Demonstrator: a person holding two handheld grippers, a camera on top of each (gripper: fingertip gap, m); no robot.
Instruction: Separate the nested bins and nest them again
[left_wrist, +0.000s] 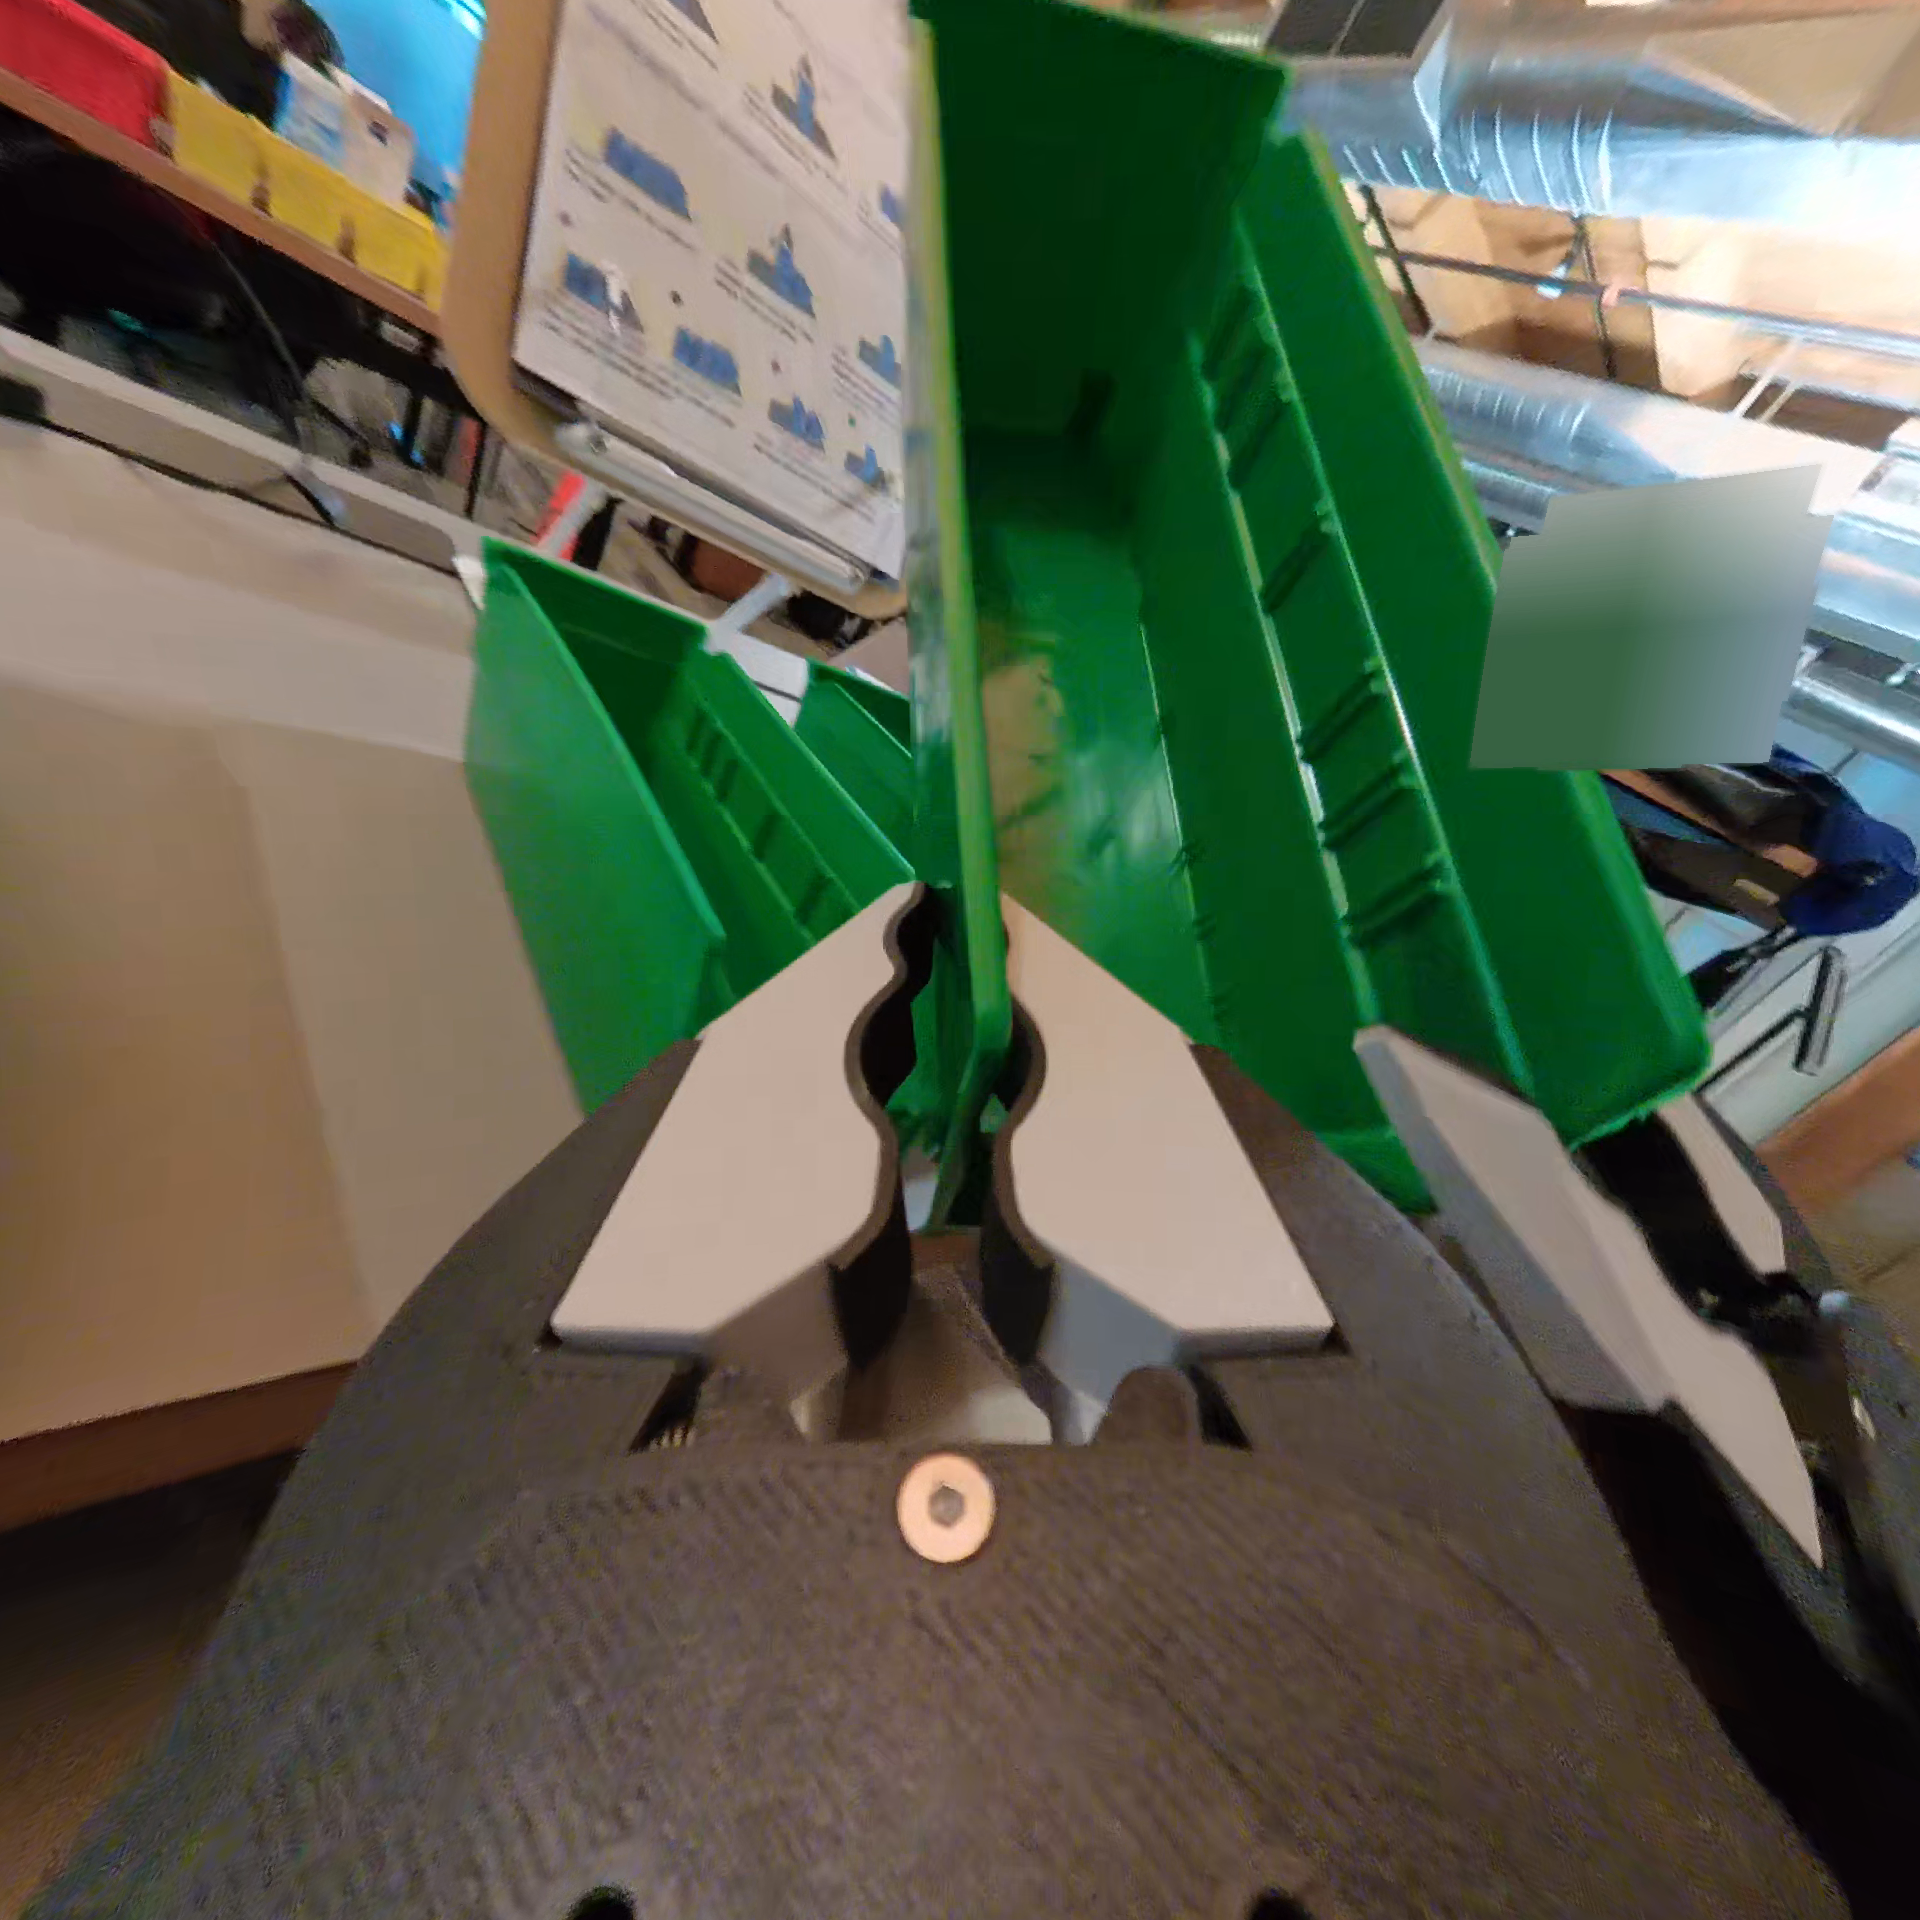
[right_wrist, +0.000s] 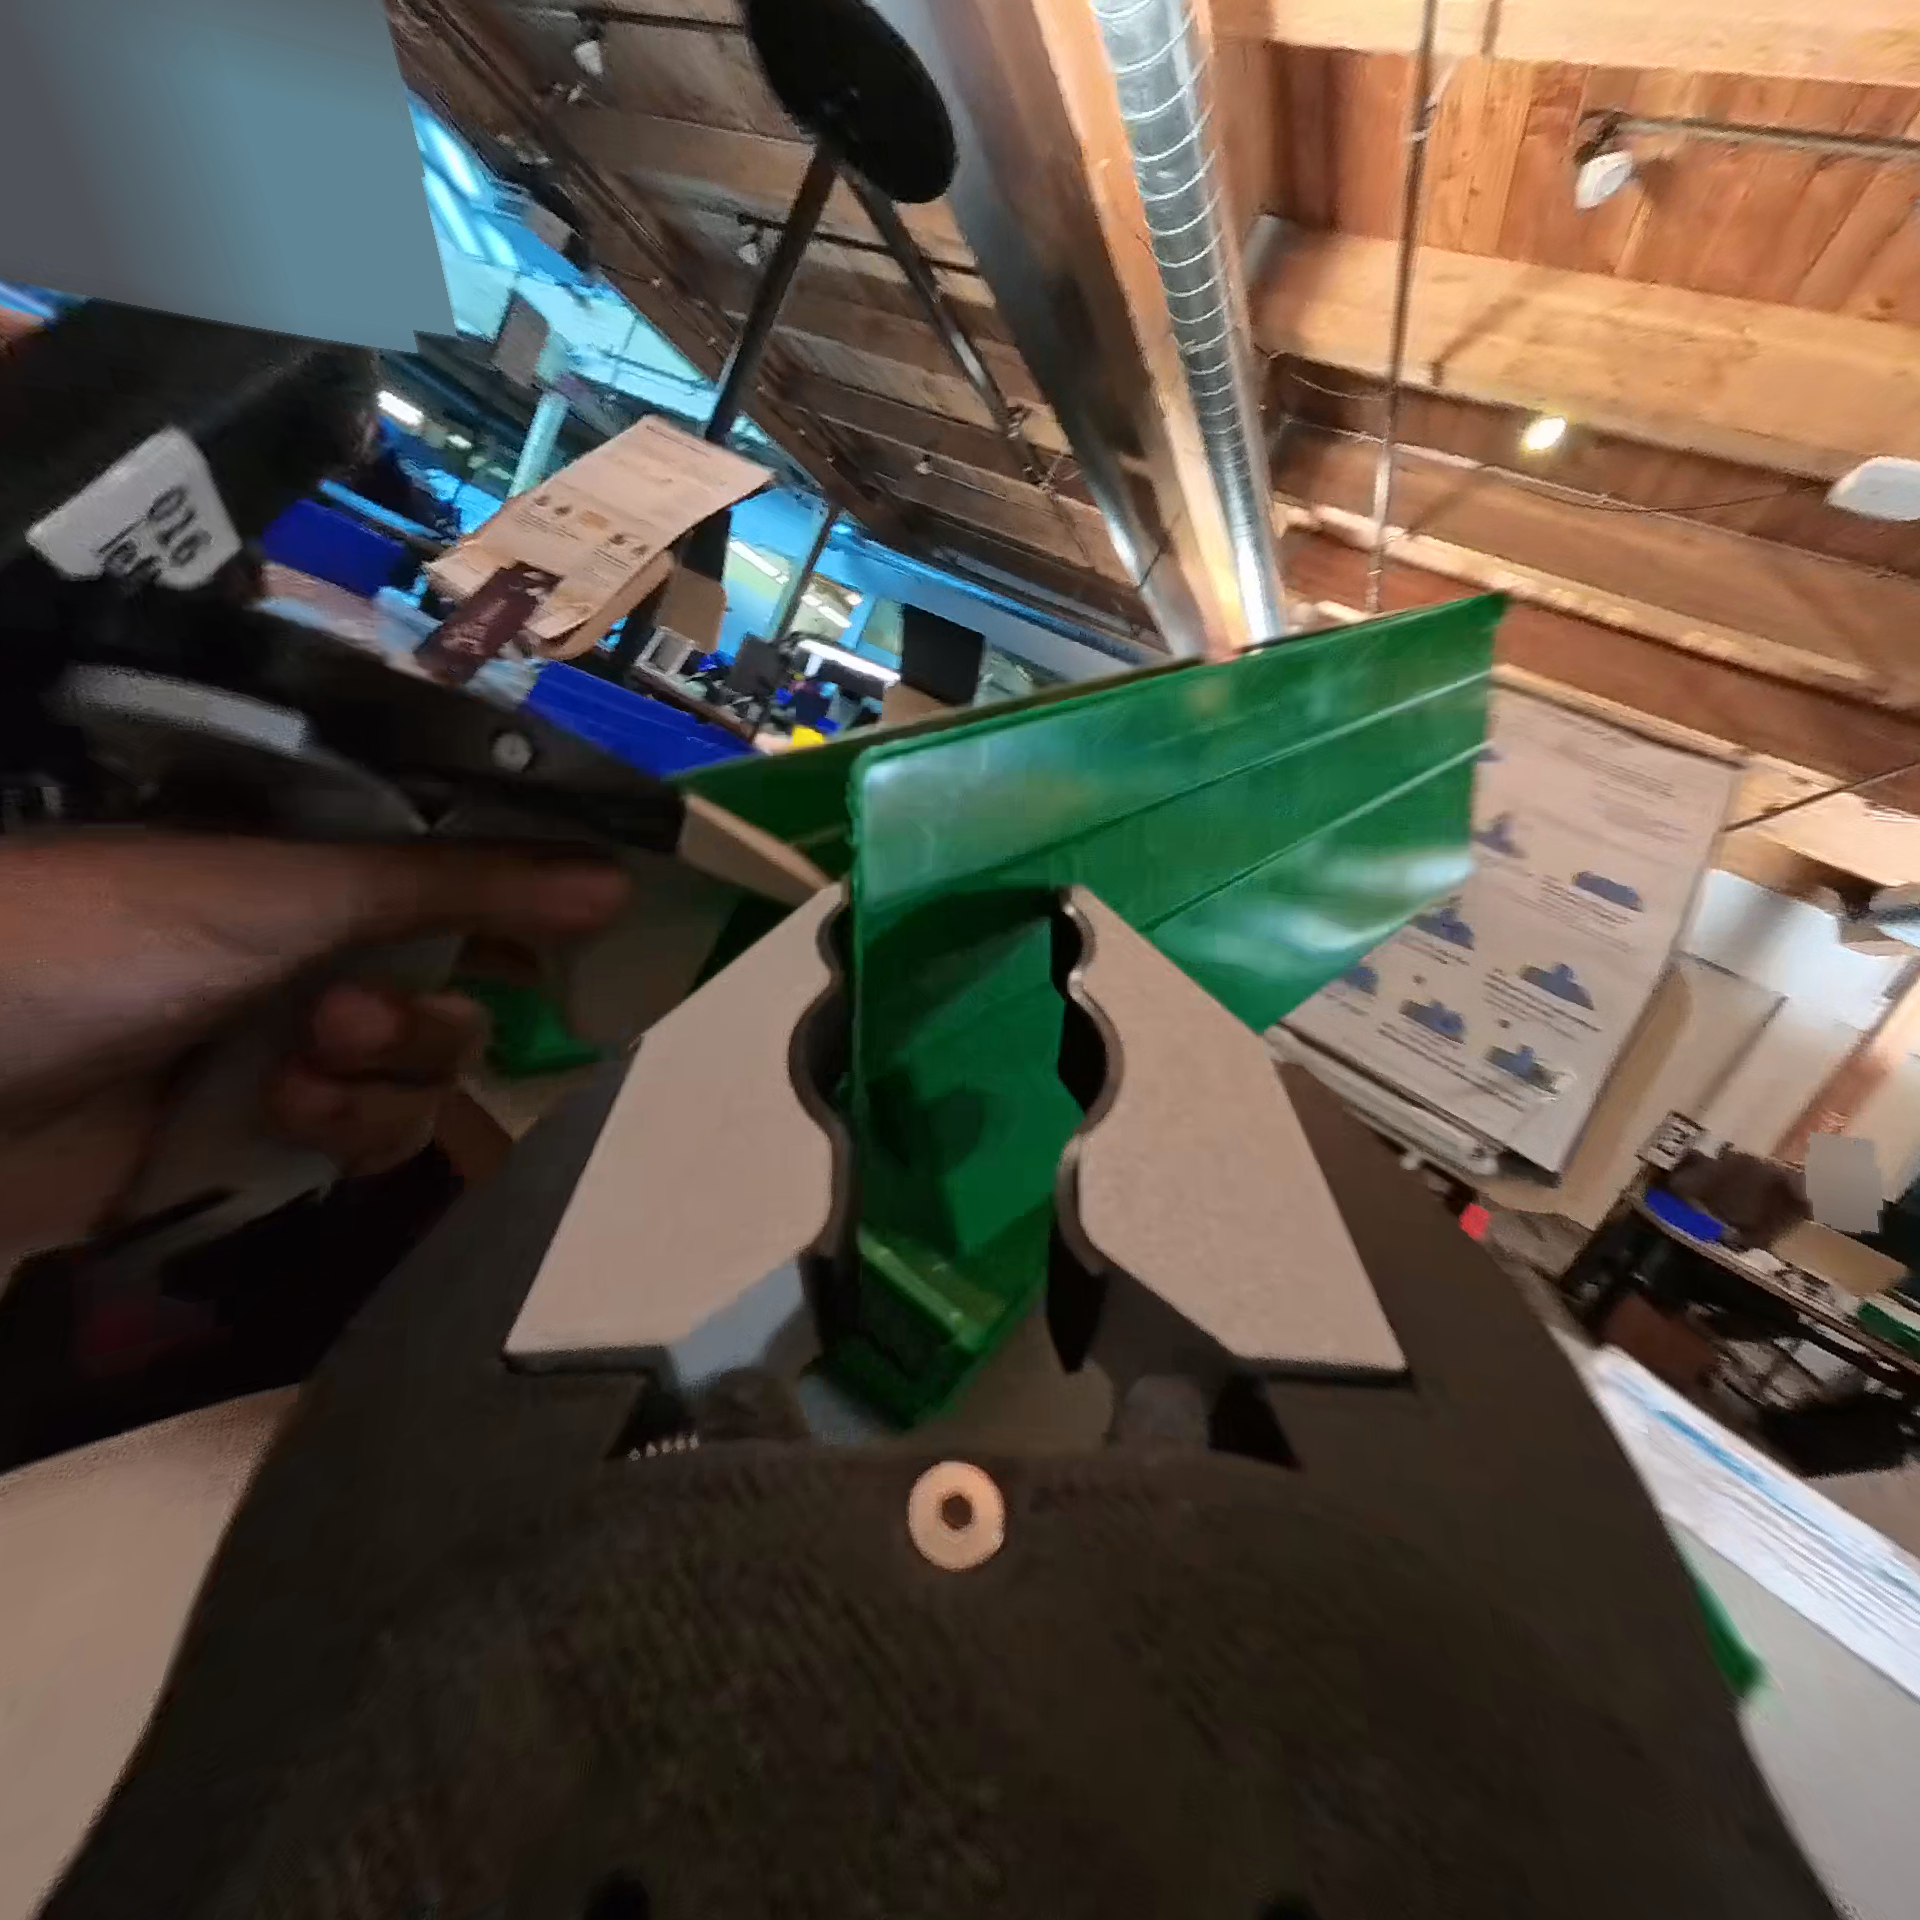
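My left gripper is shut on the thin side wall of a green bin and holds it tilted up in the air. A second green bin stands lower left on the white table. My right gripper is open around the raised bin's end wall. The wall's edge lies against the left finger, and a dark gap shows beside the right finger. The right gripper also shows in the left wrist view at the bin's corner. The left gripper shows in the right wrist view, held by a hand.
A board with printed sheets stands behind the bins. It also appears in the right wrist view. Silver ducts and wooden ceiling beams are overhead. Tables with blue and yellow items are far behind.
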